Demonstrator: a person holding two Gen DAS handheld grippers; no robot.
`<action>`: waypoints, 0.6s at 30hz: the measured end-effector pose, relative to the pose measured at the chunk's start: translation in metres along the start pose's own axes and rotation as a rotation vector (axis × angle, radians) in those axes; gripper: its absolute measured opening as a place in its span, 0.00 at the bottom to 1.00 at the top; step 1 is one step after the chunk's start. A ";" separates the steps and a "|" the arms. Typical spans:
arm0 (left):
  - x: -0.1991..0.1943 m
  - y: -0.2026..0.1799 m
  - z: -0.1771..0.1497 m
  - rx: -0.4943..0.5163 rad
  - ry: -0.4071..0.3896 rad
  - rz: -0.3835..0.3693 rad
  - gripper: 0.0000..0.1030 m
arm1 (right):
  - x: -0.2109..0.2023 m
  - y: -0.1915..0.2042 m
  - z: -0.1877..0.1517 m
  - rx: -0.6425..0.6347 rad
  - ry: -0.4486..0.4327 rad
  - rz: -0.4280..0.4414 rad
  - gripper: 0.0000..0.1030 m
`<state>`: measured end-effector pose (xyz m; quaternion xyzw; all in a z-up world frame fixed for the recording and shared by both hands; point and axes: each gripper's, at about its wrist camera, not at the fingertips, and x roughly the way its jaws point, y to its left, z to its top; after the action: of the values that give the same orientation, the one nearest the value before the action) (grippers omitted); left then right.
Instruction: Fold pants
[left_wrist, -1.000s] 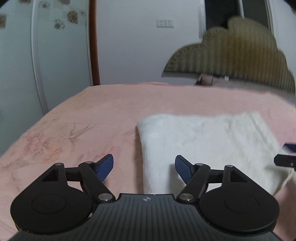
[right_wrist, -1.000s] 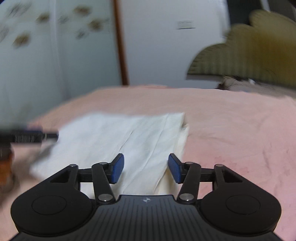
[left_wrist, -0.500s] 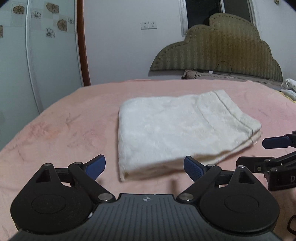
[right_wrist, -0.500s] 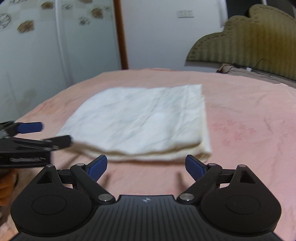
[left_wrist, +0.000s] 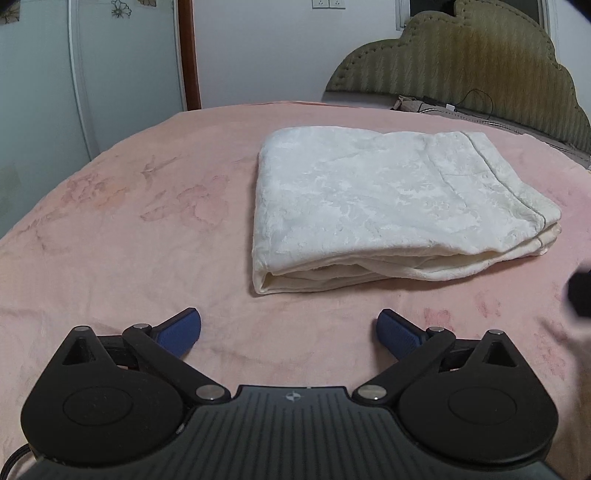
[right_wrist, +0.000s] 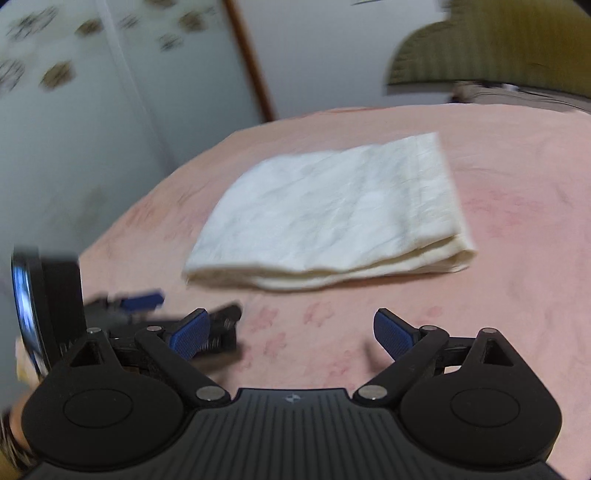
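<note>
The white pants (left_wrist: 380, 206) lie folded into a flat rectangular stack on the pink bedspread (left_wrist: 129, 229). My left gripper (left_wrist: 289, 330) is open and empty, hovering over the bedspread a short way in front of the stack's near edge. In the right wrist view the folded pants (right_wrist: 332, 214) lie ahead, blurred by motion. My right gripper (right_wrist: 290, 330) is open and empty, also back from the stack. The left gripper's body (right_wrist: 122, 317) shows at the left of the right wrist view.
A padded olive headboard (left_wrist: 461, 55) stands at the far side of the bed, with a cable (left_wrist: 476, 107) and small items along it. A white wardrobe (left_wrist: 74, 74) and a brown door frame (left_wrist: 188, 51) stand on the left.
Both grippers have opened wider and pulled back from the folded pants. The stack now lies free on the bed, farther ahead of both grippers.
</note>
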<state>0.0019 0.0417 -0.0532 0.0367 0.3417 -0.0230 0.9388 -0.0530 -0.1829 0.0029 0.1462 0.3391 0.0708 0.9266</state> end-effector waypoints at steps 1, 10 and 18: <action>0.000 0.001 0.000 -0.006 0.002 -0.004 1.00 | -0.008 0.001 0.003 0.027 -0.025 0.001 0.94; -0.003 -0.003 0.001 -0.004 0.002 -0.001 1.00 | -0.077 0.026 0.021 0.115 -0.199 0.433 1.00; -0.004 -0.002 0.001 -0.008 0.003 -0.003 1.00 | -0.088 0.065 0.022 -0.025 -0.271 0.523 1.00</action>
<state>-0.0003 0.0395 -0.0503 0.0324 0.3434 -0.0231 0.9384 -0.1080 -0.1461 0.0933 0.2255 0.1623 0.2910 0.9155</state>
